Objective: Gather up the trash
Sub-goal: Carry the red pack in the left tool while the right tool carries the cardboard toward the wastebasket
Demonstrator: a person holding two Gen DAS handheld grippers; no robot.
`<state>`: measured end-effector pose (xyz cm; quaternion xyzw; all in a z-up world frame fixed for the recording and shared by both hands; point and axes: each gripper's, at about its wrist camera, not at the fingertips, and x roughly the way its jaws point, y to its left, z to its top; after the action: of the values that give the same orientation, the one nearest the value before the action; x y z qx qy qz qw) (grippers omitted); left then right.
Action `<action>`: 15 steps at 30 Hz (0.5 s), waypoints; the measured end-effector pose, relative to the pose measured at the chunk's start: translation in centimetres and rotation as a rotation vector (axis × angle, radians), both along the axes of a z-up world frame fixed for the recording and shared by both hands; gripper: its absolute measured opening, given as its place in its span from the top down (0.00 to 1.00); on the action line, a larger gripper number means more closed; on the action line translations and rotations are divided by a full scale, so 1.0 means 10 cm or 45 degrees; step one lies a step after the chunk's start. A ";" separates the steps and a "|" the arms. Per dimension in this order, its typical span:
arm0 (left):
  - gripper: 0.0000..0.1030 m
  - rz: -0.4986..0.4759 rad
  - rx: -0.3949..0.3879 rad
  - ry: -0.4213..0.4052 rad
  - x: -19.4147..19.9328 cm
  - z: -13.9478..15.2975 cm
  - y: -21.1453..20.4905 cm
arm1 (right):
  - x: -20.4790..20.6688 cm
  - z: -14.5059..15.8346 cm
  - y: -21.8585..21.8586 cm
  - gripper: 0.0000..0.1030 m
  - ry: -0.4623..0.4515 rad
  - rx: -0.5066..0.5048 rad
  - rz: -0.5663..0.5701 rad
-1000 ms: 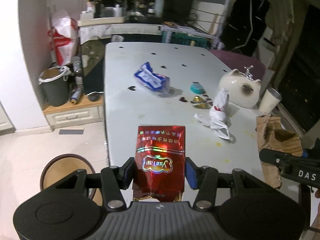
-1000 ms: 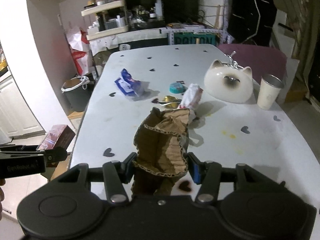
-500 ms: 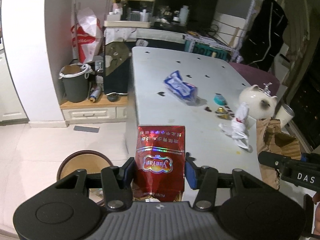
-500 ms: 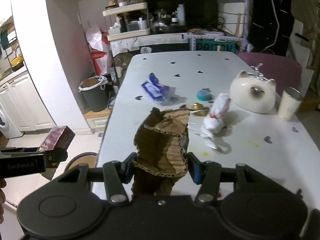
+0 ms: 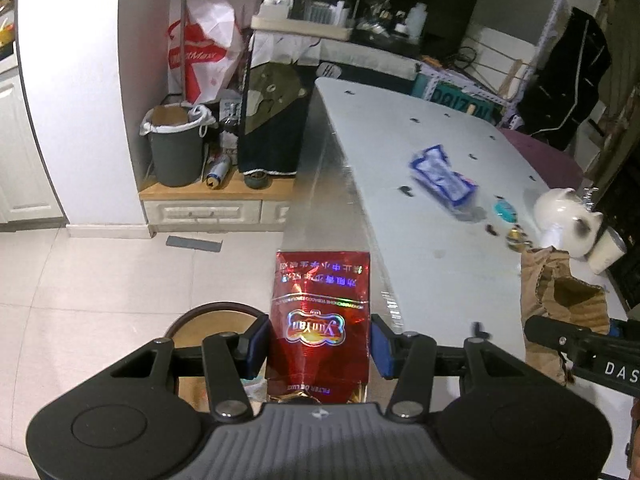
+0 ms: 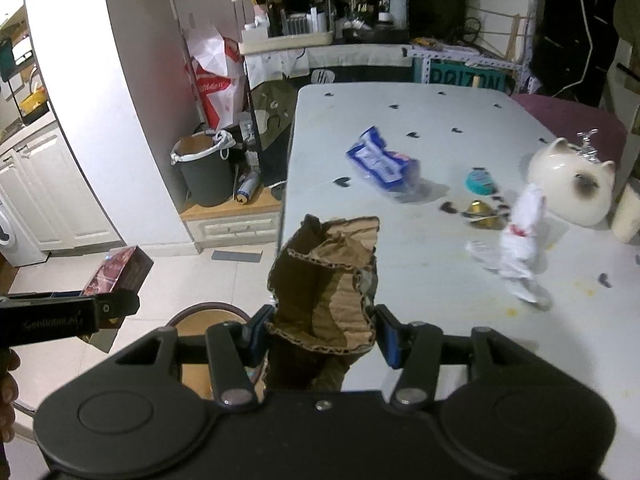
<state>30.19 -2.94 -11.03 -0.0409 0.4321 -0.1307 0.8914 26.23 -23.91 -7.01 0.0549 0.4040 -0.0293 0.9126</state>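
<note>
My left gripper (image 5: 319, 344) is shut on a shiny red cigarette pack (image 5: 320, 312), held over the tiled floor beside the white table's (image 5: 400, 152) left edge. My right gripper (image 6: 320, 336) is shut on a crumpled piece of brown cardboard (image 6: 324, 280) at the same table edge. Just below both sits a round bin (image 5: 200, 344) with a dark rim on the floor. On the table lie a blue and white wrapper (image 6: 380, 164), a crumpled white tissue (image 6: 516, 240), a teal lid (image 6: 480, 182) and a gold foil scrap (image 6: 482, 214).
A cream cat-shaped pot (image 6: 572, 184) and a paper cup (image 5: 606, 250) stand at the table's right. A grey lined trash can (image 5: 176, 148) sits on a low wooden step by the wall, next to a red and white bag (image 5: 200, 56). Shelves crowd the back.
Both grippers have swung left, off the tabletop and out over the floor and the round bin, each keeping its hold. The table things have not moved.
</note>
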 end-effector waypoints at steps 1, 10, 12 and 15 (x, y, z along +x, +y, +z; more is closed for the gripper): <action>0.50 0.002 0.002 0.009 0.07 -0.02 0.08 | 0.06 -0.03 0.07 0.47 0.009 0.001 -0.005; 0.50 0.076 0.031 0.094 0.68 -0.33 0.81 | 0.65 -0.36 0.61 0.47 0.099 0.026 0.004; 0.50 0.093 0.032 0.127 0.78 -0.43 0.92 | 0.79 -0.46 0.72 0.47 0.131 0.037 0.026; 0.50 0.115 0.018 0.202 0.90 -0.64 1.05 | 0.99 -0.64 0.87 0.47 0.187 0.059 0.060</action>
<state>39.14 7.58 -17.47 -0.0643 0.4999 -0.0837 0.8596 36.18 -15.18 -13.39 0.0643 0.4715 -0.0025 0.8795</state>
